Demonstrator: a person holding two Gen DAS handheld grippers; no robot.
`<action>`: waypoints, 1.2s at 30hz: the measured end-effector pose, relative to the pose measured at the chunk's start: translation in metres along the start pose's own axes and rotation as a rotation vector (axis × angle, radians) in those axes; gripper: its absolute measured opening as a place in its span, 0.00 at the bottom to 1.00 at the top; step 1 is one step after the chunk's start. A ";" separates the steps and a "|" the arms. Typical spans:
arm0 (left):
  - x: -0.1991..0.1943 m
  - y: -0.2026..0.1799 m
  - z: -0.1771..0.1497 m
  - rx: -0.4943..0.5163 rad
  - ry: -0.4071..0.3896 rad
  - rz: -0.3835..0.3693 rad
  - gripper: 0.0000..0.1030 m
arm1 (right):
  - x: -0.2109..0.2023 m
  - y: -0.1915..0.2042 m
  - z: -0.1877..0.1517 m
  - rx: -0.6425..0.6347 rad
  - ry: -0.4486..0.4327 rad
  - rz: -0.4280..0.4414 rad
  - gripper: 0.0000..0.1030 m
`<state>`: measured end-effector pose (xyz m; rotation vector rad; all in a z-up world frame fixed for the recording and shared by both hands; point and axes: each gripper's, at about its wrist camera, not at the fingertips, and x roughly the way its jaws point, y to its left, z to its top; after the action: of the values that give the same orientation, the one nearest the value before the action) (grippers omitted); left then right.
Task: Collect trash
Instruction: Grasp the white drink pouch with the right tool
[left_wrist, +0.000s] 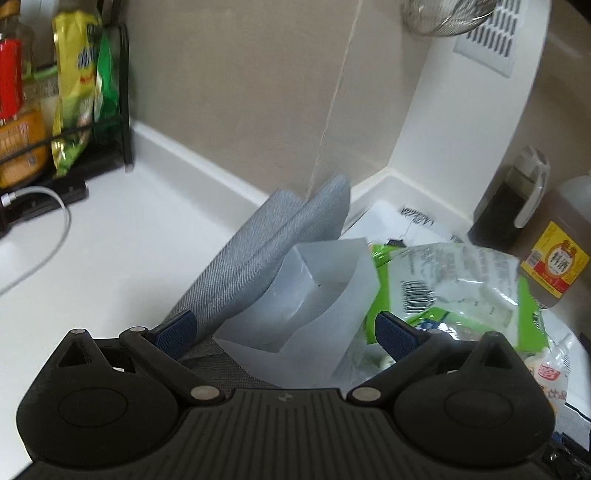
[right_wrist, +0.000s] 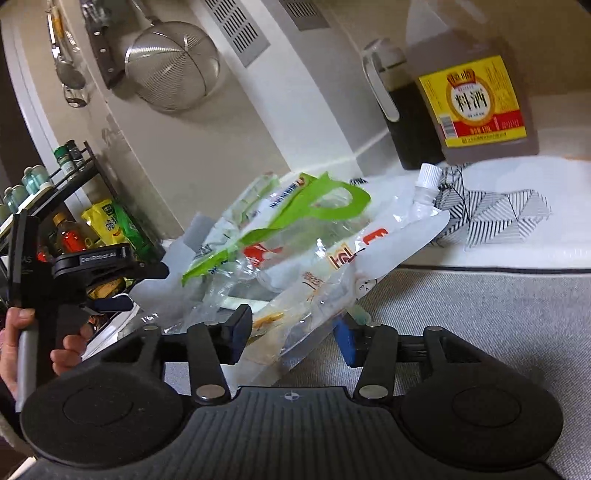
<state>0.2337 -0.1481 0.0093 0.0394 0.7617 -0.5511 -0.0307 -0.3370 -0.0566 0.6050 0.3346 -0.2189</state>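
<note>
Surface: white countertop (left_wrist: 110, 236), one, meeting a beige wall at its back edge; a grey woven mat (right_wrist: 461, 314) covers the part nearest the right gripper
Left gripper (left_wrist: 286, 330): one, jaws spread wide, blue pads clear of everything; between them stand a grey fabric bag (left_wrist: 258, 254) and a translucent white liner (left_wrist: 317, 295), neither pinched
Right gripper (right_wrist: 291, 338): one, jaws part-way apart, a clear crumpled wrapper (right_wrist: 295, 332) lying between them; the pads do not press it
Hand (right_wrist: 22, 339): one seen, at the left edge of the right wrist view, gripping the handle of the left tool
Trash, count: three pieces told apart, heaped together near the back corner of the countertop – a green and clear plastic package (right_wrist: 280, 225), a white spouted drink pouch (right_wrist: 402, 229) with a screw cap, and the clear wrapper; further scraps in the heap cannot be told apart
Trash, left wrist view: green package with barcode (left_wrist: 443, 291) just right of the liner, touching it
Patterned cloth (right_wrist: 491, 214): one, black and white, behind the pouch
Bottles at the back right: two – a cooking wine jug (right_wrist: 472, 92) with yellow label, a dark sauce dispenser (right_wrist: 406, 110) beside it
Wire rack (left_wrist: 107, 122): one, black, at the left back edge, holding bottles and yellow-green packets; count unclear
Strainer (right_wrist: 173, 66): one, metal mesh, hanging on the wall
Cable (left_wrist: 48, 236): one, white, near the rack
</note>
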 end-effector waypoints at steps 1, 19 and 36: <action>0.003 0.002 -0.002 -0.008 0.003 -0.001 1.00 | 0.001 -0.001 0.000 0.005 0.004 -0.001 0.53; 0.023 0.008 -0.004 -0.059 0.019 -0.042 0.81 | 0.000 -0.005 -0.002 0.041 -0.004 0.046 0.28; -0.101 0.026 -0.035 -0.011 -0.106 0.063 0.80 | -0.028 0.011 0.001 -0.076 -0.202 0.090 0.14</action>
<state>0.1647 -0.0713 0.0465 0.0238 0.6584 -0.4850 -0.0528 -0.3255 -0.0397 0.5163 0.1203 -0.1784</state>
